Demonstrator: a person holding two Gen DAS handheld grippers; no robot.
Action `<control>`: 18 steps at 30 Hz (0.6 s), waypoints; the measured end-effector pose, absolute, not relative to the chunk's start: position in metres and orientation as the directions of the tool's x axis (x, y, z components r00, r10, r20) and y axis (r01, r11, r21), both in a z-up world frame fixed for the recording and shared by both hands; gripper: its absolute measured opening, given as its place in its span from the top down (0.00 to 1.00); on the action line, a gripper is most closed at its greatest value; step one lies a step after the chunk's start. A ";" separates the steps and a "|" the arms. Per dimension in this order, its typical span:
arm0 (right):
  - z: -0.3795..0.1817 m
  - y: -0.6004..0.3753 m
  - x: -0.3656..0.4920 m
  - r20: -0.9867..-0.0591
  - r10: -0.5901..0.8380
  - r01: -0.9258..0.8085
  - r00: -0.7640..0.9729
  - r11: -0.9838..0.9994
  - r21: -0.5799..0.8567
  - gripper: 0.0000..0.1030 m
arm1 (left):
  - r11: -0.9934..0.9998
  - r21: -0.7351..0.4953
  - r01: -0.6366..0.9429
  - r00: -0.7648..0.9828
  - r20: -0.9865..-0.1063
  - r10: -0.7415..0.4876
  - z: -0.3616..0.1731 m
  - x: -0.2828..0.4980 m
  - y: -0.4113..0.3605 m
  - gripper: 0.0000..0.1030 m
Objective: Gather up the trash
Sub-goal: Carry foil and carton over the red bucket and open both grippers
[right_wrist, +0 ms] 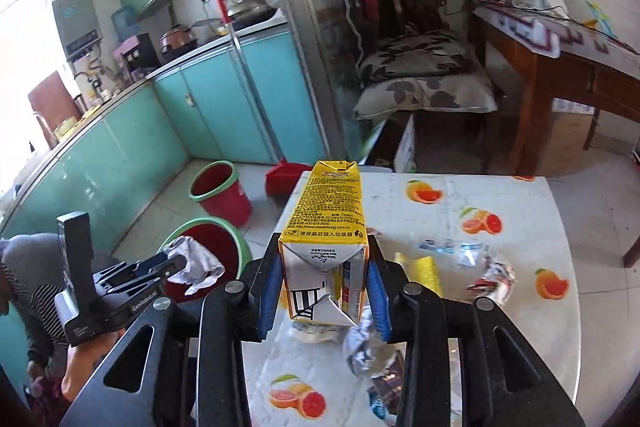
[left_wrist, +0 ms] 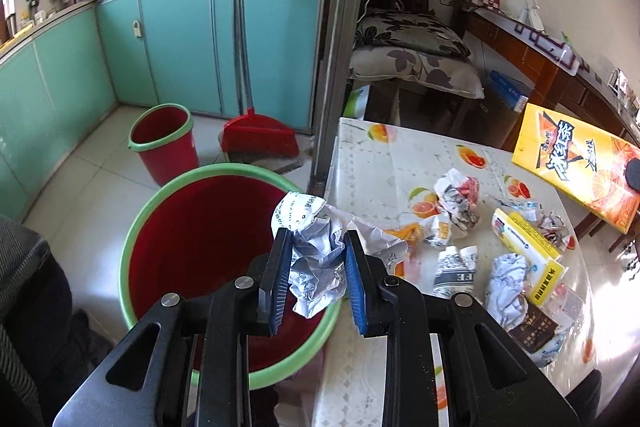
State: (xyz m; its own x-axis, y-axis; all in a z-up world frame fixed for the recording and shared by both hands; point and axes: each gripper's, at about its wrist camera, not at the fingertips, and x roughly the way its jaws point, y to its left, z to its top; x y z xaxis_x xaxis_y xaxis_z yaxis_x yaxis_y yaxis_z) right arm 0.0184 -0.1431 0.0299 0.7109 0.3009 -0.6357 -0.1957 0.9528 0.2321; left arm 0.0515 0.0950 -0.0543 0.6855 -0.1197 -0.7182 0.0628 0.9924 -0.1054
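My left claw [left_wrist: 316, 267] pinches crumpled paper [left_wrist: 316, 259] over the bucket [left_wrist: 160, 211] — I'd spread wide, well inside the rim (right claw [right_wrist: 324, 291] clamps the carton [right_wrist: 326, 227]).

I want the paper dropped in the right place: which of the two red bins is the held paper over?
The larger red bin beside the table. The left gripper holds the crumpled paper above its rim; the smaller bin stands farther off by the cabinets.

I see bright daylight glaring off the table [left_wrist: 576, 311], perhaps from a window; fisheye edges bend, the right view slightly blurred.
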 end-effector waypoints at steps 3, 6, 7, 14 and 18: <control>0.011 -0.098 0.037 -0.664 0.378 -0.285 0.645 0.925 0.250 0.66 | 0.992 -0.121 0.025 0.676 -0.729 -0.106 -0.063 0.059 0.116 0.76; -0.013 -0.058 0.052 -0.693 0.424 -0.350 0.583 0.901 0.256 0.66 | 0.990 -0.139 -0.013 0.667 -0.739 -0.095 -0.071 0.066 0.135 0.76; -0.021 -0.045 0.057 -0.703 0.431 -0.366 0.565 0.895 0.254 0.66 | 0.990 -0.141 -0.023 0.663 -0.743 -0.091 -0.075 0.068 0.140 0.76; -0.072 0.016 0.094 -0.768 0.434 -0.418 0.471 0.877 0.239 0.65 | 0.984 -0.166 -0.065 0.626 -0.774 -0.090 -0.099 0.082 0.165 0.75; -0.091 0.035 0.105 -0.793 0.414 -0.430 0.447 0.877 0.216 0.65 | 0.982 -0.170 -0.082 0.616 -0.783 -0.084 -0.108 0.085 0.173 0.74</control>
